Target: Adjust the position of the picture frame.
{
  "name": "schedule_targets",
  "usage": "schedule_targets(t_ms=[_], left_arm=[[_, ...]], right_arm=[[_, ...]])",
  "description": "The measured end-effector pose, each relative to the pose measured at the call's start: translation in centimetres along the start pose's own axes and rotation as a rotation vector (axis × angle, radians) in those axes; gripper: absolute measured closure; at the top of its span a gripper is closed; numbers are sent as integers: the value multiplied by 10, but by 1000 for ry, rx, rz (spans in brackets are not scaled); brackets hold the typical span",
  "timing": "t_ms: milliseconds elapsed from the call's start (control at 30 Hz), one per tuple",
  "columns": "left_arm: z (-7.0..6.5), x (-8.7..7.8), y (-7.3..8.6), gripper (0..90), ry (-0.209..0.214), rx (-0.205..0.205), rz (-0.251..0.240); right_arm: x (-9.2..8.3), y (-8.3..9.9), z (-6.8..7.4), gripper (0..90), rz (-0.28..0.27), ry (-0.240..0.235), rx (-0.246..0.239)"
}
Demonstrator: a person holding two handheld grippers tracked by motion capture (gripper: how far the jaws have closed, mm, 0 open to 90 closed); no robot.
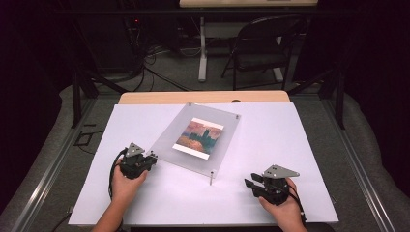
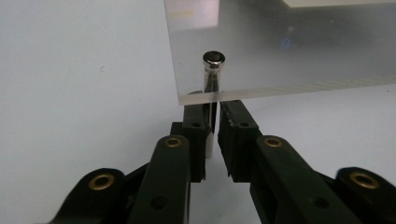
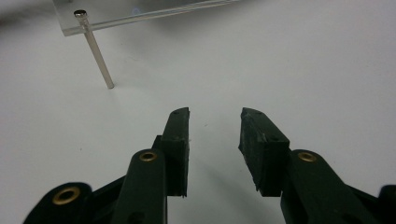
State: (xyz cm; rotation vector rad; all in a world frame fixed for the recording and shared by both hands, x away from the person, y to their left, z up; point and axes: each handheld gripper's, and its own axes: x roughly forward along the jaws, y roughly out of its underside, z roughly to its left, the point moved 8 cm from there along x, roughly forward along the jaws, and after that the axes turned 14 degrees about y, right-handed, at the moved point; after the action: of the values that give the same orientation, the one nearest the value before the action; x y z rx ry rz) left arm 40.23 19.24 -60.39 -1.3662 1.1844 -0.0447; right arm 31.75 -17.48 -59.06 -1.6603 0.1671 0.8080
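Observation:
A clear acrylic panel [image 1: 212, 150] holding a printed picture [image 1: 198, 137] stands on thin metal legs over the white table cover. My left gripper [image 1: 153, 155] is at the panel's left corner. In the left gripper view the gripper [image 2: 215, 112] is shut on the corner's metal leg [image 2: 212, 79], just under the panel's edge [image 2: 289, 51]. My right gripper [image 1: 249, 180] rests low at the right front and points toward the panel's near corner leg [image 1: 211, 178]. In the right gripper view that gripper [image 3: 215, 119] is open with nothing between its jaws, and the leg [image 3: 97, 51] stands well ahead at upper left.
The white cover [image 1: 270, 145] spans the table, with a strip of wooden tabletop [image 1: 145, 98] at the far edge. Two more capped legs sit at the panel's far corners [image 1: 190, 103] [image 1: 238, 116]. A folding chair [image 1: 261, 48] and cables lie beyond the table.

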Motion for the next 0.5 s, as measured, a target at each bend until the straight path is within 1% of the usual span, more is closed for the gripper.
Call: schedule_targets(t_ms=[100,167,267,367,433,467,500], left_arm=[[1,0,0,841,14,-18,-11],[1,0,0,847,20,-21,-16],[1,0,0,850,20,-21,-12],[1,-1,0,852,31,-33,-13],[0,-1,0,852,38,-39,-11],[-2,-2,0,852,42,-38,-5],[-5,-3,0,853,51,-32,3]], right_arm=[[1,0,2,627,3,-6,2],[1,0,3,626,1,-7,1],[2,0,6,625,2,-11,-3],[3,0,8,626,0,-13,-11],[4,0,10,626,3,-18,-6],[4,0,11,629,5,-23,-4],[5,-1,15,632,6,-38,-5]])
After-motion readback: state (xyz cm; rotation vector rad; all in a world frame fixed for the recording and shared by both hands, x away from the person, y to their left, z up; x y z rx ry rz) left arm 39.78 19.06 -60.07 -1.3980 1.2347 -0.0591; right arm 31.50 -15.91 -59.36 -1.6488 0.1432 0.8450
